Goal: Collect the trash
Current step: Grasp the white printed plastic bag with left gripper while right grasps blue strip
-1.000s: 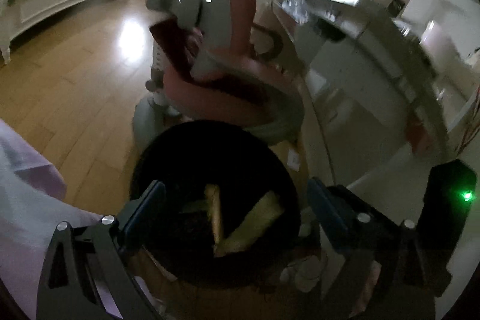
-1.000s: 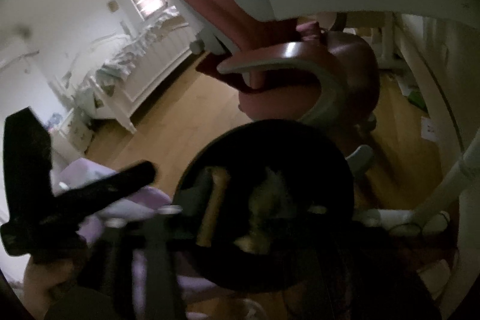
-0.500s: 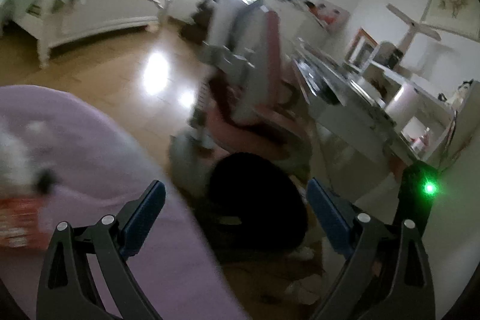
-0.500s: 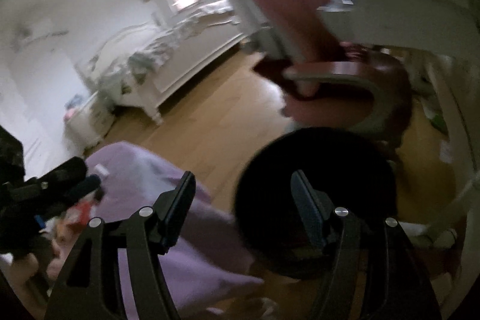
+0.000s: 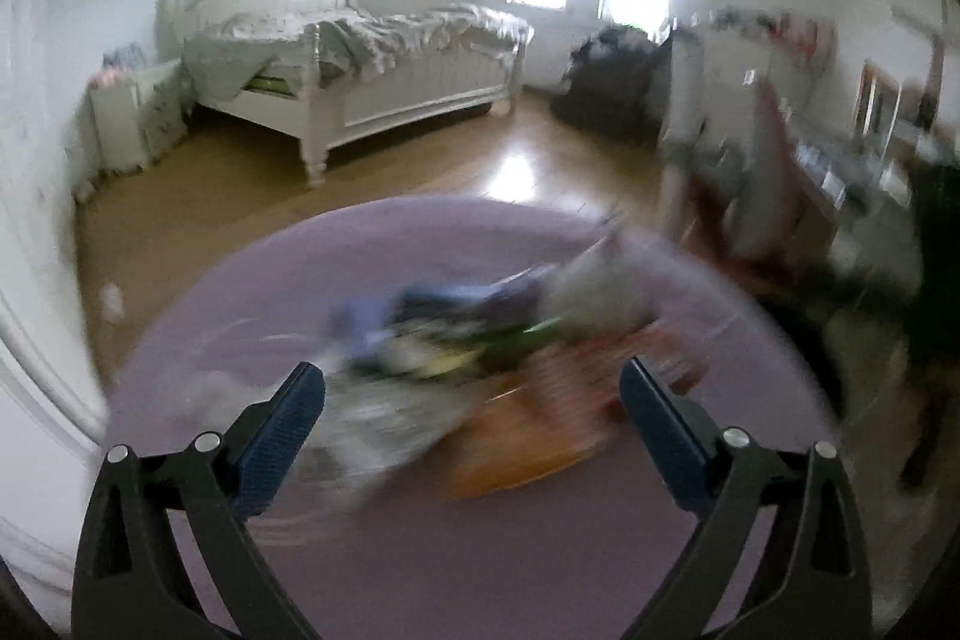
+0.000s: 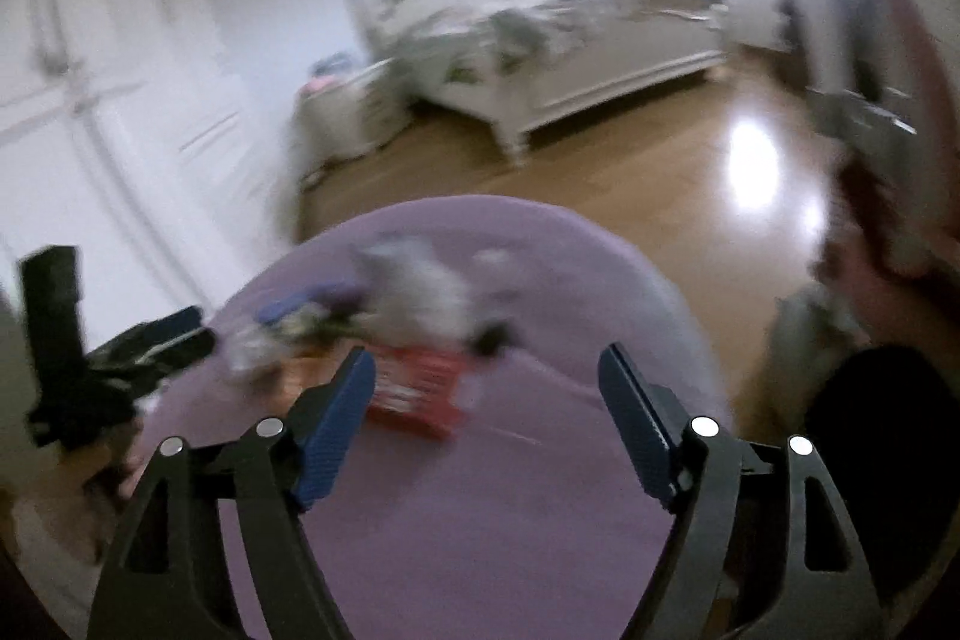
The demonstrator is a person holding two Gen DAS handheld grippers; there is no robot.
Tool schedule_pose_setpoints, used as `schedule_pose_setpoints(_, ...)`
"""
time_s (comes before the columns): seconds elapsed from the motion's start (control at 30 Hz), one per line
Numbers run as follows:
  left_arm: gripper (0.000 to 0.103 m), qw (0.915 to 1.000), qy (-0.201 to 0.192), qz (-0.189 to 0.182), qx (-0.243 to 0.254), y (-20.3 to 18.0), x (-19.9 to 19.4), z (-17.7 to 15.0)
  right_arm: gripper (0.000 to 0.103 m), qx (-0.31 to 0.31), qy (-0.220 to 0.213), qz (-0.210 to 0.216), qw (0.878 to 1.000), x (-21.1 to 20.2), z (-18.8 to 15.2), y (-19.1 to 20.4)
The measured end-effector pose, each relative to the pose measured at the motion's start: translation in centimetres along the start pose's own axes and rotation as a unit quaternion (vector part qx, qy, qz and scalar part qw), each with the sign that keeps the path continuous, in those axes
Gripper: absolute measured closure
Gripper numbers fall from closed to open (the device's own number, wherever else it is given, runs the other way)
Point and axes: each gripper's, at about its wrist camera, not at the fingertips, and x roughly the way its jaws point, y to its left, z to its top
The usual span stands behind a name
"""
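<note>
Left wrist view: blurred trash [image 5: 480, 358], wrappers in blue, white, green and orange, lies heaped on the purple bench [image 5: 252, 292] just ahead of the wide, empty left gripper [image 5: 473, 403]. Right gripper [image 6: 487, 394], equally wide, faces a red packet [image 6: 420, 388]; beyond stands a white bed [image 5: 360, 76].

The pile of trash [image 5: 480, 370] on the purple table [image 5: 480, 550] is smeared by motion blur beyond identification, only a red packet [image 6: 420, 388] being made out, while the black bin [image 6: 888, 448] is cut off at the frame's edge.
</note>
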Motion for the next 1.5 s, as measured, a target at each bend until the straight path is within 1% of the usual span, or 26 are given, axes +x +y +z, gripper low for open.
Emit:
schedule_pose_setpoints(0.07,0.005,0.9986,0.023,0.015,0.044,1.5,0.9,-0.7,0.023,-0.025,0.013,0.021,0.999,1.8,1.2,2.5)
schedule_pose_setpoints(0.17,0.005,0.9937,0.047,0.018,0.101,2.6,2.3,-1.2,0.022,-0.053,0.036,0.061,0.996,4.6,3.0,6.3)
schedule_pose_setpoints(0.2,0.005,0.992,0.056,0.019,0.112,3.1,2.8,-1.1,0.022,-0.059,0.048,0.073,0.994,6.0,3.7,7.6)
schedule_pose_setpoints(0.27,0.005,0.9898,0.068,0.016,0.124,3.5,4.0,-0.9,0.022,-0.067,0.067,0.077,0.993,8.3,4.9,9.4)
schedule_pose_setpoints(0.33,0.005,0.9888,0.079,0.009,0.126,4.3,5.1,-0.7,0.022,-0.074,0.088,0.09,0.989,10.9,6.2,11.3)
schedule_pose_setpoints(0.4,0.005,0.9882,0.093,-0.008,0.122,5.1,6.0,-0.5,0.023,-0.073,0.114,0.09,0.987,13.6,7.4,12.6)
schedule_pose_setpoints(0.47,0.005,0.9887,0.101,-0.024,0.109,6.1,6.5,-0.4,0.029,-0.077,0.137,0.087,0.984,16.1,8.4,13.8)
schedule_pose_setpoints(0.5,0.005,0.9893,0.101,-0.03,0.101,6.5,6.5,-0.4,0.03,-0.081,0.152,0.083,0.982,17.5,8.9,14.3)
schedule_pose_setpoints(0.57,0.005,0.9905,0.102,-0.044,0.081,7.3,6.6,-0.3,0.038,-0.088,0.179,0.075,0.977,20.0,9.3,15.6)
schedule_pose_setpoints(0.63,0.005,0.9912,0.1,-0.051,0.071,7.5,6.6,-0.3,0.038,-0.097,0.212,0.066,0.97,22.5,9.3,16.3)
schedule_pose_setpoints(0.7,0.005,0.9909,0.101,-0.052,0.073,7.6,6.7,-0.4,0.038,-0.1,0.248,0.067,0.961,24.7,8.9,16.9)
schedule_pose_setpoints(0.73,0.005,0.9902,0.106,-0.055,0.072,7.7,6.8,-0.5,0.038,-0.1,0.26,0.06,0.958,25.4,8.3,16.8)
schedule_pose_setpoints(0.77,0.005,0.99,0.108,-0.058,0.07,7.8,6.8,-0.5,0.042,-0.103,0.274,0.046,0.955,26.1,8.0,16.9)
schedule_pose_setpoints(0.83,0.005,0.9902,0.106,-0.062,0.066,7.8,6.8,-0.4,0.044,-0.111,0.29,0.032,0.95,26.9,7.5,17.1)
schedule_pose_setpoints(0.9,0.005,0.9896,0.112,-0.071,0.055,8.2,6.9,-0.4,0.048,-0.123,0.29,0.025,0.949,26.9,7.3,17.4)
schedule_pose_setpoints(0.97,0.005,0.9879,0.124,-0.081,0.046,8.7,7.4,-0.4,0.066,-0.125,0.291,0.03,0.948,26.6,7.2,17.7)
schedule_pose_setpoints(1.0,0.006,0.987,0.129,-0.086,0.044,8.8,7.4,-0.5,0.07,-0.125,0.289,0.032,0.949,26.5,7.0,17.7)
schedule_pose_setpoints(1.03,0.008,0.9863,0.132,-0.09,0.041,8.7,7.4,-0.6,0.077,-0.125,0.286,0.029,0.95,26.3,7.1,17.5)
schedule_pose_setpoints(1.07,0.011,0.9854,0.134,-0.098,0.038,8.8,7.4,-0.5,0.083,-0.12,0.278,0.034,0.953,25.9,7.2,17.3)
schedule_pose_setpoints(1.13,0.025,0.9856,0.131,-0.102,0.033,8.7,7.3,-0.5,0.091,-0.1,0.264,0.053,0.958,25.3,7.4,16.4)
schedule_pose_setpoints(1.17,0.028,0.9862,0.13,-0.099,0.028,8.9,7.2,-0.5,0.092,-0.086,0.253,0.064,0.962,24.5,7.6,16.0)
schedule_pose_setpoints(1.2,0.034,0.9867,0.128,-0.097,0.021,9.0,7.1,-0.5,0.094,-0.078,0.244,0.072,0.964,23.9,7.7,15.6)
schedule_pose_setpoints(1.23,0.039,0.9873,0.126,-0.095,0.012,9.2,7.0,-0.6,0.095,-0.064,0.23,0.089,0.967,22.6,8.0,15.0)
schedule_pose_setpoints(1.33,0.047,0.9877,0.124,-0.095,-0.012,9.5,6.5,-1.0,0.095,-0.027,0.18,0.125,0.975,18.4,8.7,13.3)
schedule_pose_setpoints(1.43,0.051,0.9888,0.122,-0.084,-0.019,8.6,5.3,-1.5,0.095,0.003,0.133,0.154,0.979,13.7,8.6,11.9)
schedule_pose_setpoints(1.5,0.052,0.9907,0.112,-0.074,-0.019,8.1,4.3,-1.9,0.095,0.014,0.106,0.167,0.98,10.7,8.0,10.8)
